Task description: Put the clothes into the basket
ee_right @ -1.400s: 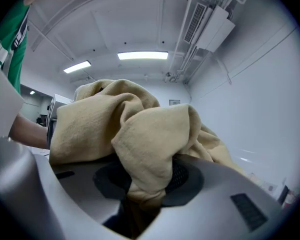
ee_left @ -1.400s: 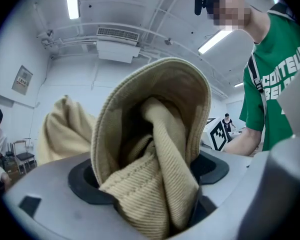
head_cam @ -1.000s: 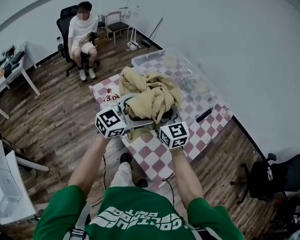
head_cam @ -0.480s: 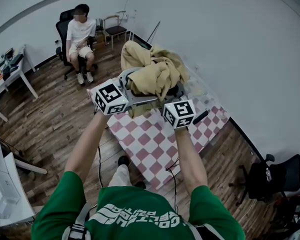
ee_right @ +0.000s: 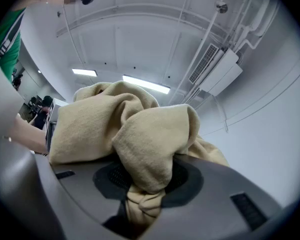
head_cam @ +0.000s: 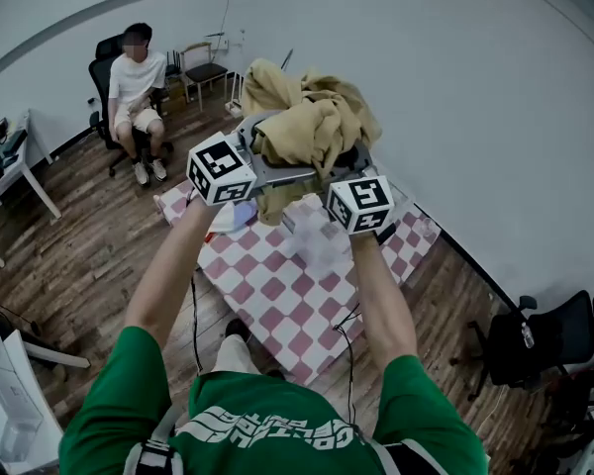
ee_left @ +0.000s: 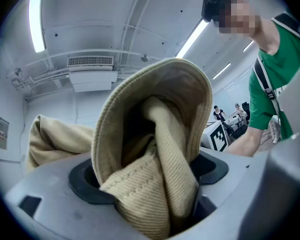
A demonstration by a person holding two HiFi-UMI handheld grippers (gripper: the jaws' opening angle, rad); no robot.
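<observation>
Head view: the left claw (head_cam: pixel 260 162) and the right claw (head_cam: pixel 339 169) stand side by side at arm's length, high above the checked cloth (head_cam: pixel 277 295), sharing one tan garment (head_cam: pixel 312 117). Two grips probably keep the bulky bundle gathered and clear of the surface. The basket cannot be identified with certainty; a pale translucent shape (head_cam: pixel 317 237) lies below the right claw. Left gripper view: the claw points at the ceiling, jaws wide, clamped on a thick ribbed fold. Right gripper view: the jaws stand narrower, pinching a thinner twist of the same garment, with the rest heaped over the claw body.
</observation>
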